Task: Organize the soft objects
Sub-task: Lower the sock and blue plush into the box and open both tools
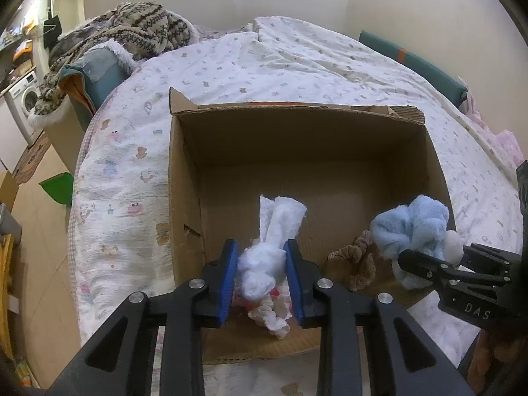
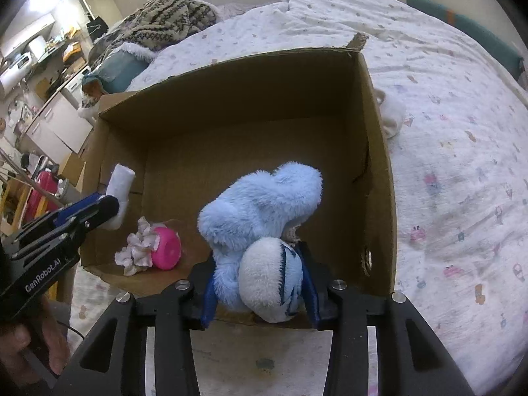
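Between the blue pads of the left tongs (image 1: 261, 275) sits a white cloth (image 1: 270, 250), clamped at its bunched middle, one end sticking up and forward over the box (image 1: 184, 171) floor. Right below it, a pink toy (image 2: 167, 247) with a pale frill (image 2: 138, 247) lies on the cardboard near the front wall. Over to the right, the right tongs (image 2: 260, 283) are closed around a blue plush (image 2: 260, 208), pads pressing on both sides of its lower part, white round patch facing the camera, fluffy bulk rising ahead just above the box floor. A brown scrunchie (image 1: 353, 264) rests on the floor between the two held pieces. Both tongs point down into the open box, which stands on a bed (image 2: 445, 132) with a printed white quilt. A patterned blanket (image 1: 138, 29) is heaped at the far end, well apart.
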A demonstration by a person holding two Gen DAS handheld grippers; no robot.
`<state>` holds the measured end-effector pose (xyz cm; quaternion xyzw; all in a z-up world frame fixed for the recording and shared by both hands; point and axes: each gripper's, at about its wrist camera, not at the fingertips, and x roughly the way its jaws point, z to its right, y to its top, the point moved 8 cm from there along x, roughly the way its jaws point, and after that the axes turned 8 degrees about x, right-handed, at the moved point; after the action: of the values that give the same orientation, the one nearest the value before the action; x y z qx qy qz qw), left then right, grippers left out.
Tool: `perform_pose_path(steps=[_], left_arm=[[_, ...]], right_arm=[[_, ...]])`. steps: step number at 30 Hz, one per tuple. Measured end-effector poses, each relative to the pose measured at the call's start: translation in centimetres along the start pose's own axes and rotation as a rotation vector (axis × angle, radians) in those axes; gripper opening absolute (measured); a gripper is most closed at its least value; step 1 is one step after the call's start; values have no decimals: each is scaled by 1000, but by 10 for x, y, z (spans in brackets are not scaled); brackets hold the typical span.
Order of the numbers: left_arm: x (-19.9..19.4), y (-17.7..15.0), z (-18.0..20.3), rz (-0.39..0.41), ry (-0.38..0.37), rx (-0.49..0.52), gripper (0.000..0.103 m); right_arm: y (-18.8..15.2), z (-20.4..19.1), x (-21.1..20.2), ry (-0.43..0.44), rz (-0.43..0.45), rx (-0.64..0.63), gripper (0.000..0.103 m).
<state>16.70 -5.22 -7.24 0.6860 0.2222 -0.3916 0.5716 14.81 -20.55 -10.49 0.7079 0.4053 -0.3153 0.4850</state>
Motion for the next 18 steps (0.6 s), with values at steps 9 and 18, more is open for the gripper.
perform_pose_path(steps=[9, 18], left_arm=[[-2, 0, -1, 17, -26, -20, 27], [0, -3, 3, 15, -32, 1, 35]], right_arm=[[1, -2, 1, 24, -4, 16, 46], [-2, -6, 1, 83, -11, 43, 51]])
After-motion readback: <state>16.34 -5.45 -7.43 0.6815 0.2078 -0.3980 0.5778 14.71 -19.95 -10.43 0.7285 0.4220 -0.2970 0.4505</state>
